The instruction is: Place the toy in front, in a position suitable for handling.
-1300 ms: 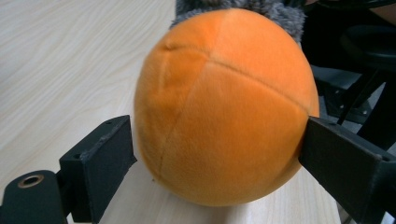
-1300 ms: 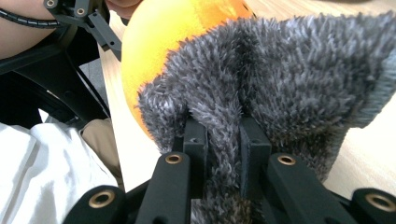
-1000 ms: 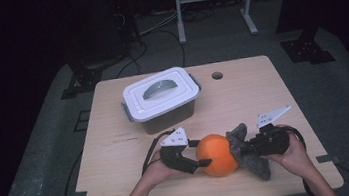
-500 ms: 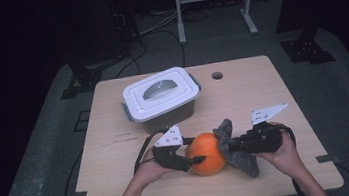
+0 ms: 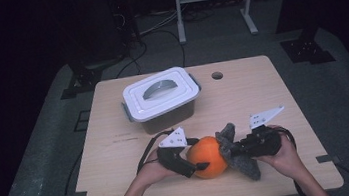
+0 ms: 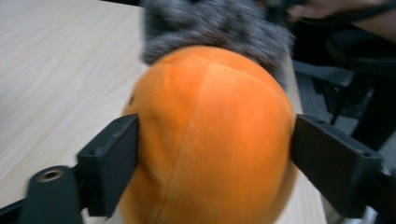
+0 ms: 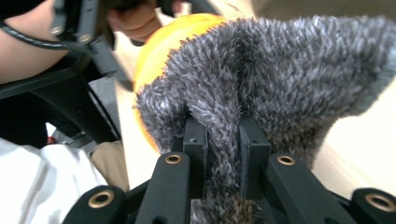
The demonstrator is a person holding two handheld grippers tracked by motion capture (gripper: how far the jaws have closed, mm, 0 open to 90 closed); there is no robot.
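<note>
An orange plush ball (image 5: 207, 155) rests on the wooden table (image 5: 263, 97) near its front edge. My left gripper (image 5: 198, 163) comes in from the left, and its jaws have just been opening. In the left gripper view its pads (image 6: 114, 158) still press both sides of the ball (image 6: 210, 116). My right gripper (image 5: 234, 150) is shut on a grey fuzzy cloth (image 5: 241, 163) and holds it against the ball's right side. In the right gripper view a fold of cloth (image 7: 289, 70) is pinched in that gripper (image 7: 223, 135), with the ball (image 7: 159, 51) behind it.
A lidded white and grey storage box (image 5: 160, 97) stands at the back left of the table. A small round hole (image 5: 217, 75) sits near the far edge. The person's forearms enter from the bottom. Dark floor, cables and a metal stand lie beyond the table.
Both hands and the ball have drifted slightly left. The cloth has stayed against the ball's right side. The left jaws stand a little wider around the ball.
</note>
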